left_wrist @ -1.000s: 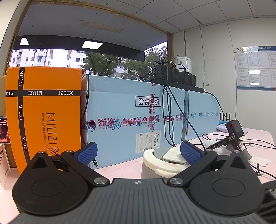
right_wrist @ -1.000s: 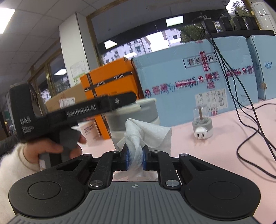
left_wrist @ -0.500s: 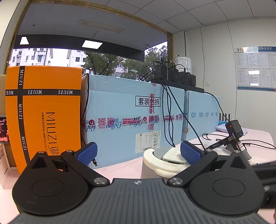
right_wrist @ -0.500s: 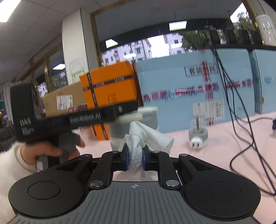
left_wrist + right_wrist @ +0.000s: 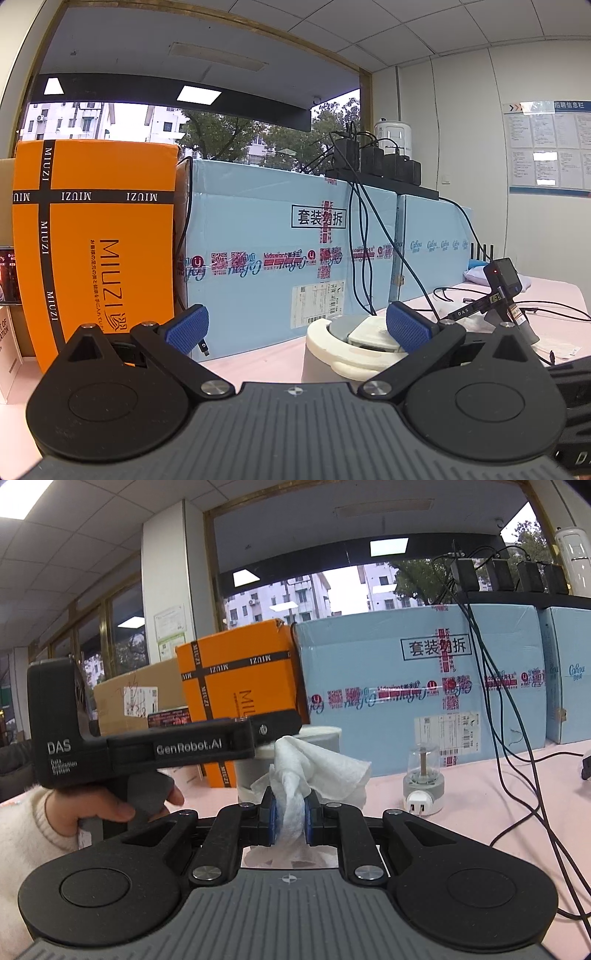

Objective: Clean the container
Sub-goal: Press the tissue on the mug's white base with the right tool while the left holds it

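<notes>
On the pink table (image 5: 480, 805), in front of an orange box (image 5: 92, 236) and a pale blue carton (image 5: 266, 254), stands the container (image 5: 343, 343) — a grey tub with a white lid, upright. From the left wrist view, the left gripper (image 5: 295, 326) has its blue pads spread wide, the right-hand pad just at the container's lid, though contact cannot be judged. From the right wrist view, the right gripper (image 5: 290, 821) is clamped tight on a crumpled white cloth (image 5: 314, 771) — held up near the container's side, beside the left hand (image 5: 110, 805) gripping its black handle.
</notes>
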